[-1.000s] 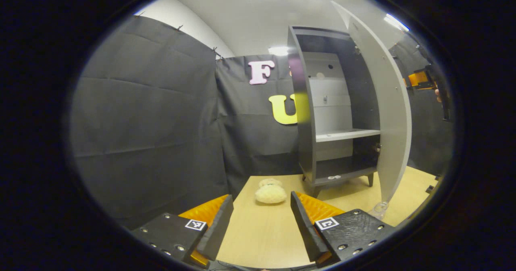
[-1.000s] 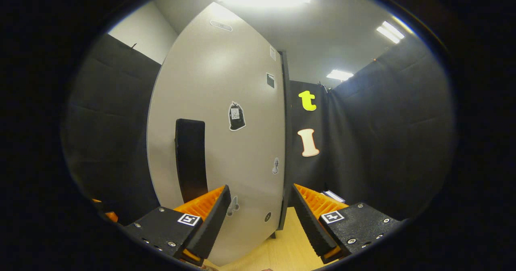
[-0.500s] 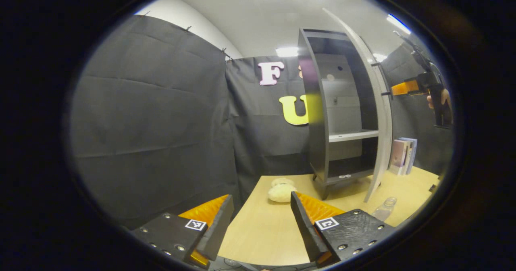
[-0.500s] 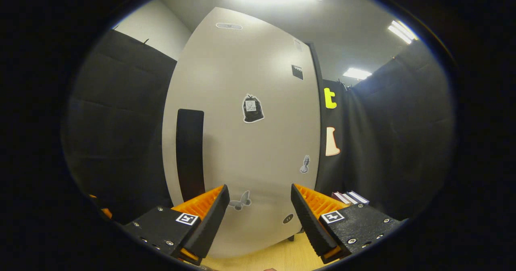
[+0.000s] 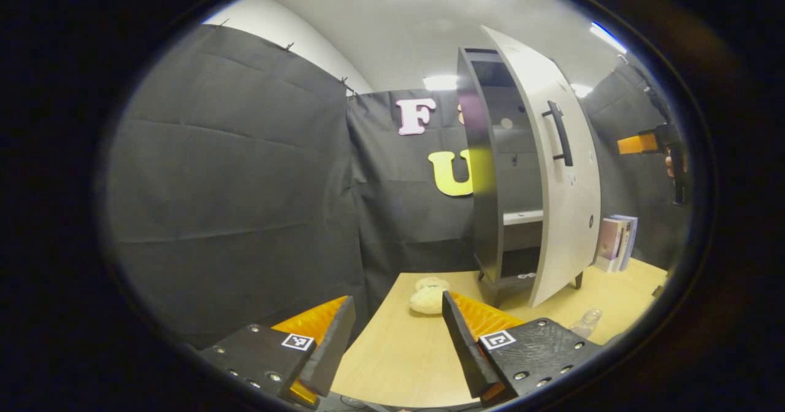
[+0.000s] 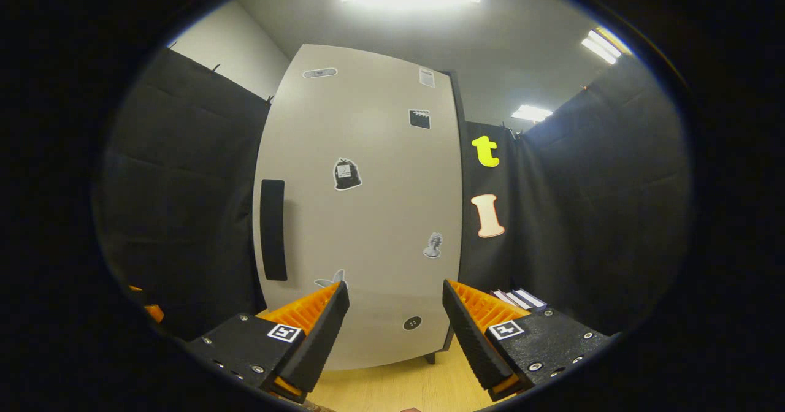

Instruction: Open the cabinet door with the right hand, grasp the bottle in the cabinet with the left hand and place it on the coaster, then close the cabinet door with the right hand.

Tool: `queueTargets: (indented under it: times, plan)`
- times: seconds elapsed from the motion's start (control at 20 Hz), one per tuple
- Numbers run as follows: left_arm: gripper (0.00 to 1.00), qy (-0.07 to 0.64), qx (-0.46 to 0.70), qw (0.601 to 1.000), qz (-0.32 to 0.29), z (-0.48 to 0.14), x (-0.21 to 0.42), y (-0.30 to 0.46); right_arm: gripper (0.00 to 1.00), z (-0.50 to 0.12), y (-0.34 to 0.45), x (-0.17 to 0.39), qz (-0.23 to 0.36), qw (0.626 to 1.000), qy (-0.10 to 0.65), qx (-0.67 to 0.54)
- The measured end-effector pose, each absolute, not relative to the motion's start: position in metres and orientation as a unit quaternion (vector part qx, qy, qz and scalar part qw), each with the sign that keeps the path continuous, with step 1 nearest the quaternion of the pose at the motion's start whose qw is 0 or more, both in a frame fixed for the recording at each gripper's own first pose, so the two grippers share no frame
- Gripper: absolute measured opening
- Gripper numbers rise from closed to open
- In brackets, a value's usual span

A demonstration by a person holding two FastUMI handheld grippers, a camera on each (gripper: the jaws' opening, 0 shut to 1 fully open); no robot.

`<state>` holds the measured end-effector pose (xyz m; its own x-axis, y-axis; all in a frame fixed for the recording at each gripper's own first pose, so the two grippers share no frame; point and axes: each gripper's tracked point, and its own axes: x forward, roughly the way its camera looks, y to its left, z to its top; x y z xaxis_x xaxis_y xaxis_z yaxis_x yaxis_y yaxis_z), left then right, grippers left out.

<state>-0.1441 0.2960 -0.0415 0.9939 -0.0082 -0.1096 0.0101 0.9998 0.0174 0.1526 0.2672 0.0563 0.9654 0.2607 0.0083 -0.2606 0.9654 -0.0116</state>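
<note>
The dark cabinet point(image 5: 484, 173) stands at the back of the table, and its pale door point(image 5: 564, 216) hangs partly ajar with a black handle point(image 5: 559, 133). A clear bottle point(image 5: 585, 322) stands on the table in front of the door; what it rests on is hidden. My left gripper point(image 5: 398, 344) is open and empty, low over the table and well short of the cabinet. My right gripper point(image 6: 395, 332) is open and faces the door's front point(image 6: 368, 216), right of the handle point(image 6: 273, 228), with no contact visible. It also appears far right in the left gripper view, right gripper point(image 5: 638, 144), held by a hand point(image 5: 670, 165).
A cream plush toy point(image 5: 428, 294) lies on the wooden table point(image 5: 392, 363) left of the cabinet's foot. A few books point(image 5: 615, 242) stand upright right of the cabinet, books point(image 6: 518, 298). Black cloth walls close in on all sides.
The door has swung from wide open toward shut, hiding most of the shelves. The right gripper has drawn back a little from the door's front. The left gripper stayed open.
</note>
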Motion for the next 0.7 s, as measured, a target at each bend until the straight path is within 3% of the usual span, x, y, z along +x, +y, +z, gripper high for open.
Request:
queueTargets:
  times: [0.1,0.15,0.2,0.35,0.45,0.5,0.7]
  plan:
    - [0.87,0.055,0.002,0.998,-0.012,-0.031,-0.141,0.275,0.95,0.055,0.244,0.147,0.131,0.991,-0.003,0.002]
    - [0.82,0.053,-0.001,0.998,-0.016,-0.025,-0.138,0.262,0.95,0.055,0.232,0.144,0.129,0.992,-0.004,0.005]
    - [0.87,0.049,-0.002,0.999,-0.020,-0.017,-0.137,0.251,0.94,0.056,0.221,0.142,0.126,0.992,-0.007,0.006]
    - [0.87,0.035,0.004,0.999,-0.020,0.006,-0.139,0.224,0.94,0.054,0.187,0.135,0.118,0.993,-0.007,0.005]
    - [0.77,0.029,0.001,0.999,-0.025,0.021,-0.138,0.205,0.94,0.054,0.165,0.131,0.112,0.994,-0.009,0.007]
    - [0.87,0.028,-0.002,0.999,-0.026,0.026,-0.137,0.196,0.94,0.053,0.155,0.130,0.109,0.994,-0.011,0.008]
    - [0.87,0.022,-0.012,0.999,-0.038,0.042,-0.146,0.157,0.95,0.049,0.116,0.121,0.091,0.996,-0.021,0.011]
